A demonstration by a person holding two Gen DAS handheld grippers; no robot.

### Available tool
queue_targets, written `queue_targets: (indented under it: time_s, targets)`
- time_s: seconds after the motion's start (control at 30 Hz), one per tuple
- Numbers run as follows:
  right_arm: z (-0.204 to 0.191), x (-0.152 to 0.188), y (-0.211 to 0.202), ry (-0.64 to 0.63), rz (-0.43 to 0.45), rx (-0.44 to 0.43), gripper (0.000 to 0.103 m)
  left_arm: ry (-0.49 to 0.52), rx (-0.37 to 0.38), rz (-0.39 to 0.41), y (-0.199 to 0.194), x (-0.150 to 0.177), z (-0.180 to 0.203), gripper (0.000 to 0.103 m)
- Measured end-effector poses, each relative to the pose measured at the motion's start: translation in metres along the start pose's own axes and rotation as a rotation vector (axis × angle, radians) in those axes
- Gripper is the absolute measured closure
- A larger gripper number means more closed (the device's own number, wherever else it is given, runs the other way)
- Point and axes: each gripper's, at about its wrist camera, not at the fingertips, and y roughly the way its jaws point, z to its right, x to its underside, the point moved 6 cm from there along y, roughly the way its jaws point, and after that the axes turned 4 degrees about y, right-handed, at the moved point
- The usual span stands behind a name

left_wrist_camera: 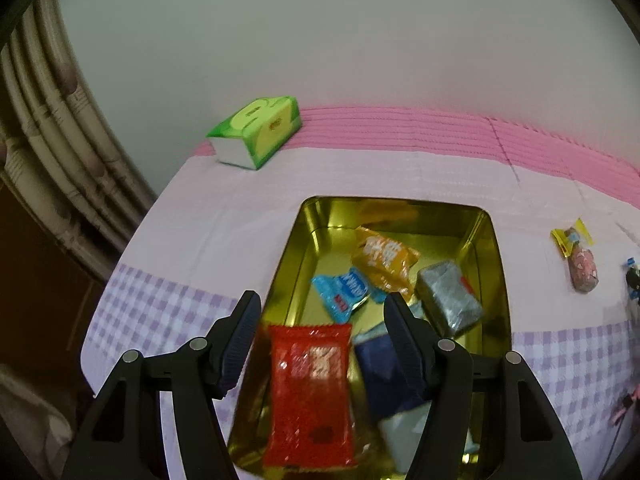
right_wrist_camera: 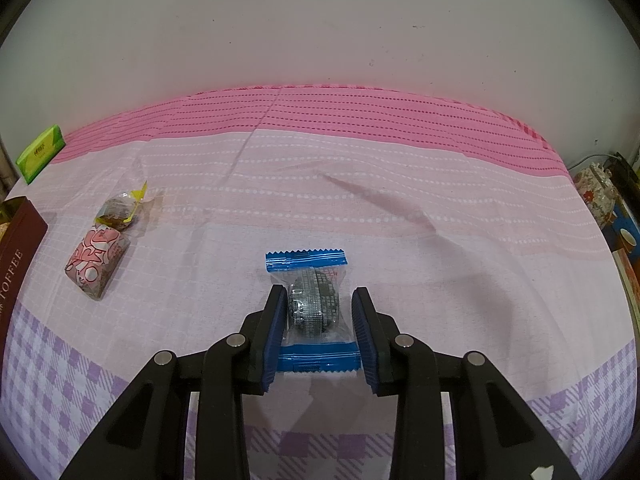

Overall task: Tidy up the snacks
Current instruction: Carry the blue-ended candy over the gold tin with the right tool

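A pink and lilac checked cloth [right_wrist_camera: 400,200] is covering the table against a plain wall. The blue-ended snack packet [right_wrist_camera: 312,304] is lying on it, long axis running away from the camera, directly between the right gripper [right_wrist_camera: 318,300] pads, which are closing in on its sides; whether they are pressing is unclear. The left gripper [left_wrist_camera: 320,308] is hanging wide open over the gold tin [left_wrist_camera: 496,264], a red packet [left_wrist_camera: 308,392] blurred beneath it.

Plain pale wall [right_wrist_camera: 320,20], pink and lilac checked tablecloth [right_wrist_camera: 440,208], ribbed pipes [left_wrist_camera: 48,152] left
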Motion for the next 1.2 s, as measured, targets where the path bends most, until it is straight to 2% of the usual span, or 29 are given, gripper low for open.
queue_targets:
  time_s: [0.3,0.73,0.93,1.2]
  targets:
    - [0.003,0.0,-0.001,0.02,-0.002,-0.001,0.072,-0.028,-0.05,0.039,-0.019,0.016,-0.021,0.038]
    - [-0.003,-0.001,-0.003,0.033,-0.022,0.036,0.079,-0.114,-0.108,0.037,-0.023,0.04,-0.05,0.038]
    - [-0.008,0.0,-0.006,0.019,-0.038,0.064,0.081,-0.116,-0.122,0.03,-0.021,0.043,-0.056,0.038]
    - [-0.032,-0.005,-0.031,0.003,-0.029,0.027,0.081,-0.157,-0.131,0.032,-0.024,0.044,-0.068,0.035]
